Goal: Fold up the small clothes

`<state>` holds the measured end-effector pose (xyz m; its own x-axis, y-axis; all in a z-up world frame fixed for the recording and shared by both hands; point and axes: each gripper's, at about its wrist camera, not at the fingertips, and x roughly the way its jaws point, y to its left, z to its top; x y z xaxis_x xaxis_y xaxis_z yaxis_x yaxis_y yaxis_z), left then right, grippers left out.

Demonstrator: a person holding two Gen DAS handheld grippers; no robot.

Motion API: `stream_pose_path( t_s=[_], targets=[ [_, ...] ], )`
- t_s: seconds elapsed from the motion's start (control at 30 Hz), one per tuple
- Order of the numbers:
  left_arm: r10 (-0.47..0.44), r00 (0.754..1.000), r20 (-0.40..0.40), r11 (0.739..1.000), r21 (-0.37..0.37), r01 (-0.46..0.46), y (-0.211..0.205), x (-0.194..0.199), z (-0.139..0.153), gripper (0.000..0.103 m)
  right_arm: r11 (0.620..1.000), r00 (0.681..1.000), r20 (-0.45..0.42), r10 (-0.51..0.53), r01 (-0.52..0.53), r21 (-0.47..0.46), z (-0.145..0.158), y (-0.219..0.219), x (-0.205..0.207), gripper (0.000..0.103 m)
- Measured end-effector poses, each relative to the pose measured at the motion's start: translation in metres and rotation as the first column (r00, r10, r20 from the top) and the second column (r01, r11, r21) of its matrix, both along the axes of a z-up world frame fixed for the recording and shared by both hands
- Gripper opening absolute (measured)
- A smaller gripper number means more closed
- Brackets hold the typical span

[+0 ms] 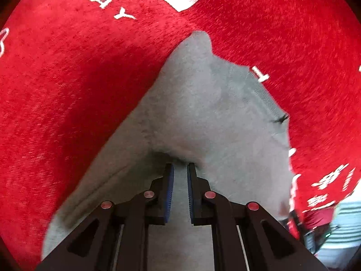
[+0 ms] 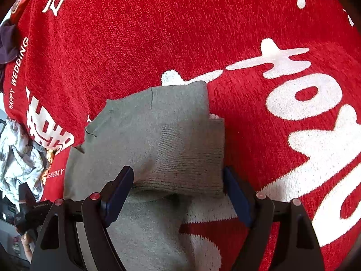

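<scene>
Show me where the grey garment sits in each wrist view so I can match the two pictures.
Left wrist: the grey garment fills the centre and lower middle, its fabric pinched between the left gripper.
Right wrist: the grey garment lies centre-left, its ribbed cuff between the open fingers of the right gripper.
Shared landmark: the red cloth with white lettering under it.

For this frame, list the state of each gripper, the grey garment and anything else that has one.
left gripper: shut on the grey garment's fabric
right gripper: open, straddling the ribbed cuff
grey garment: partly folded, lying on the cloth
red cloth: spread flat
clothes pile: crumpled, unfolded
</scene>
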<state>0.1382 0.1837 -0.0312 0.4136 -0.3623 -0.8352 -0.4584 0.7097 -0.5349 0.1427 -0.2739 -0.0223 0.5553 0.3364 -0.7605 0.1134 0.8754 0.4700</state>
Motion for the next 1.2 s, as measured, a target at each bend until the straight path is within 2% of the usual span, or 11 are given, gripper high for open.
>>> stream_pose_path(
  t_s=[0.03,0.07,0.2,0.33,0.6,0.7,0.77,0.9,1.03,1.1,1.2],
  targets=[
    [0.014,1.000,0.011,1.000,-0.006,-0.014,0.000,0.000,0.001,0.011,1.000,1.000,-0.001,-0.001,0.001,0.004,0.000,-0.001,0.000,0.084],
    [0.022,0.998,0.057,0.999,-0.025,-0.021,0.001,-0.002,0.005,0.000,1.000,1.000,-0.001,-0.003,0.003,0.008,-0.001,-0.001,0.000,0.084],
    [-0.062,0.997,0.041,0.997,0.041,0.060,-0.009,-0.001,0.011,0.000,1.000,1.000,0.002,0.001,-0.001,0.009,-0.001,-0.001,-0.001,0.084],
    [-0.001,1.000,0.007,0.998,0.066,0.001,-0.004,-0.002,0.009,0.000,1.000,1.000,0.002,0.001,-0.001,0.010,-0.002,-0.001,0.000,0.084],
    [0.035,0.999,0.004,0.999,-0.010,-0.035,0.007,-0.017,0.010,0.000,1.000,1.000,0.005,0.000,0.000,0.010,-0.001,0.001,-0.001,0.084],
    [0.046,0.998,0.031,0.992,-0.117,-0.042,0.011,-0.027,0.013,0.000,1.000,1.000,0.012,-0.004,0.004,-0.004,0.001,0.001,-0.002,0.084],
    [0.029,0.991,0.131,0.984,-0.176,-0.006,0.009,-0.033,0.022,0.000,0.999,0.999,0.046,-0.010,0.012,-0.048,0.011,0.004,-0.006,0.084],
    [0.016,0.973,0.230,0.995,-0.098,0.006,0.005,-0.044,0.051,0.001,0.988,0.990,0.138,0.006,0.015,-0.154,0.039,0.021,-0.021,0.084],
    [-0.011,0.981,0.196,0.999,-0.032,0.018,-0.004,-0.044,0.057,0.001,0.981,0.962,0.271,0.024,0.029,-0.190,0.072,0.058,-0.048,0.089],
    [0.038,0.977,0.208,0.998,-0.065,-0.025,-0.007,-0.048,0.055,0.001,0.982,0.957,0.288,-0.010,0.064,-0.180,0.080,0.077,-0.059,0.093],
    [0.015,0.968,0.250,0.989,-0.143,0.022,-0.018,-0.054,0.056,0.001,0.983,0.951,0.295,-0.092,0.134,-0.124,0.087,0.111,-0.082,0.094]
  ],
)
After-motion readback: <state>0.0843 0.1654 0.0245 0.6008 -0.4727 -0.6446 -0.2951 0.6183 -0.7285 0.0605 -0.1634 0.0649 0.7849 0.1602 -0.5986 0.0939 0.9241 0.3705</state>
